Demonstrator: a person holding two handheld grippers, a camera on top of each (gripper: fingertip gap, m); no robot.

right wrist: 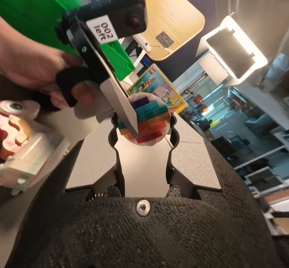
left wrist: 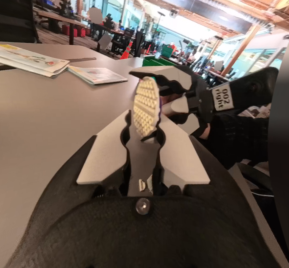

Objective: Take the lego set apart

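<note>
The lego set is a round white plate (left wrist: pixel 146 104) with a stack of rainbow-coloured bricks (right wrist: pixel 150 119) on one face. It is held up on edge above the grey table (left wrist: pixel 46 127). My right gripper (right wrist: pixel 143 118) is shut on the plate's rim, one finger on each side; it also shows in the left wrist view (left wrist: pixel 179 85). My left gripper (left wrist: pixel 143 119) straddles the plate's edge. One finger (right wrist: pixel 125 112) lies flat across the bricks and the other is on the studless underside. It looks pinched on plate and bricks together.
Two instruction booklets (left wrist: pixel 31 60) (left wrist: pixel 97 76) lie on the table at the far left. A green bin (right wrist: pixel 31 10) and the yellow lego box (right wrist: pixel 156 88) stand beyond the set. A blurred white and pink object (right wrist: pixel 15 119) is at the left. A hand (right wrist: pixel 31 63) grips the left gripper. Both grippers' tips are close together, under 4 cm apart.
</note>
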